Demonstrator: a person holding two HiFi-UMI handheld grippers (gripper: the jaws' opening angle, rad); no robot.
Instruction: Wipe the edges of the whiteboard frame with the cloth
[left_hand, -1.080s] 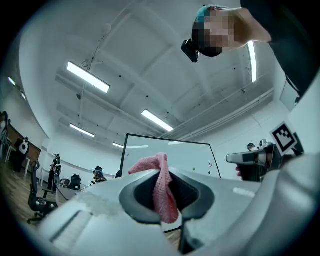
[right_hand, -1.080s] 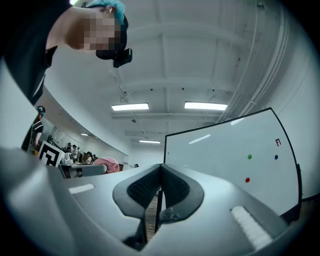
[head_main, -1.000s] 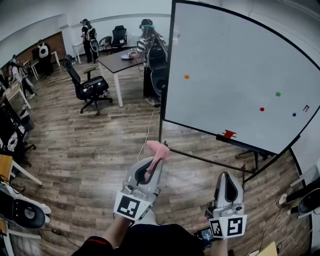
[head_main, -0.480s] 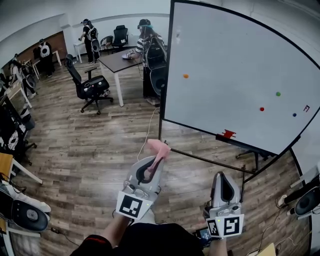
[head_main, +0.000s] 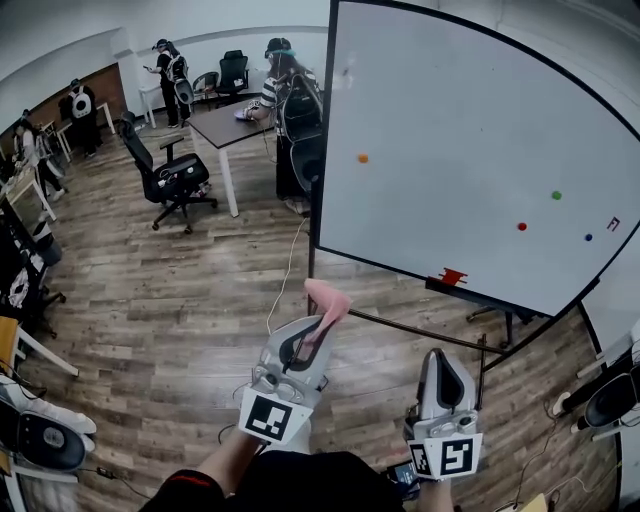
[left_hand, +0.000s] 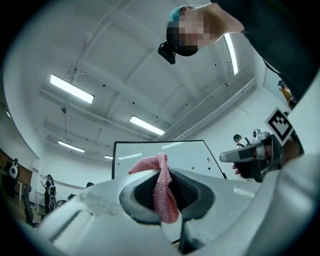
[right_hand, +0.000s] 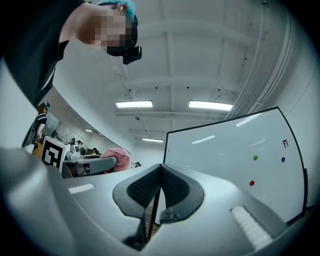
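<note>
A large whiteboard with a thin black frame stands on legs ahead of me; coloured magnets dot its face. My left gripper is shut on a pink cloth, which sticks up past the jaw tips, a short way below and in front of the board's lower left corner. The pink cloth hangs between the pads in the left gripper view, the whiteboard behind it. My right gripper is shut and empty, low at the right, below the board's bottom edge. The whiteboard fills the right gripper view's background.
A red eraser sits on the board's bottom rail. The board's stand legs cross the wooden floor. A black office chair, a table and several people stand at the back left. Cables and gear lie on the floor at the right.
Both grippers have slid slightly right and nearer the board's lower edge, and the view has shifted so the board sits further left. The cloth stays gripped.
</note>
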